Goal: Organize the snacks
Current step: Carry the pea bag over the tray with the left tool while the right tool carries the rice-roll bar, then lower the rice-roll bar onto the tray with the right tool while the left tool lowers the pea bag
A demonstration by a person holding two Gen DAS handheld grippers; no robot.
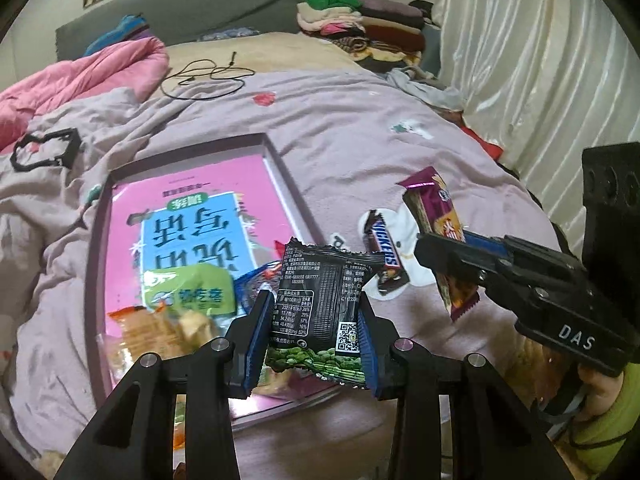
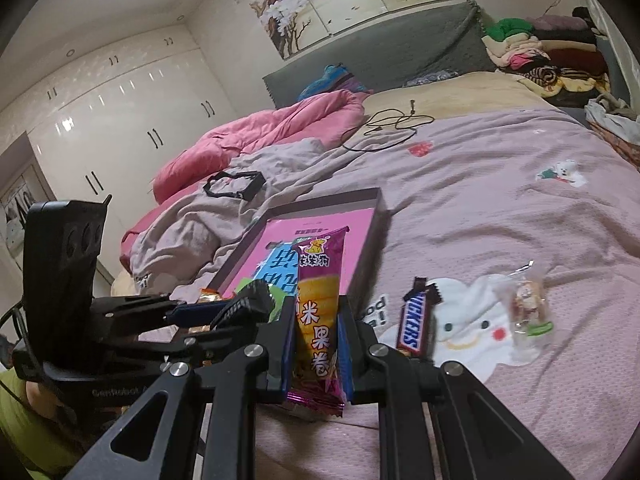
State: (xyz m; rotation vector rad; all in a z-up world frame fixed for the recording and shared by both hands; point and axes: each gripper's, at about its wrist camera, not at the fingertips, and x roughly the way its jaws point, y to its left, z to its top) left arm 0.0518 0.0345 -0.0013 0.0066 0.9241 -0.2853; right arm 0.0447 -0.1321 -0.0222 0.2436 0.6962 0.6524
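Two claws: the left claw pinches one upright black packet, the right claw one upright purple roll-snack; one Snickers bar lies lengthwise on the bed

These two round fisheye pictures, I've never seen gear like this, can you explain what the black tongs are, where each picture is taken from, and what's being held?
No robot here: a person holds a two-finger black tool in each hand, with a camera on each looking forward along its fingers.

The left camera's picture shows the left gripper shut on a black snack packet, above a shallow tray that already holds some snacks.

The right camera's picture shows the right gripper shut on a purple and yellow wafer roll packet. Each tool also appears at the side of the other's picture.

Everything sits on a bed with a lilac cover. Lying loose on it are a Snickers bar and a small clear-wrapped sweet.
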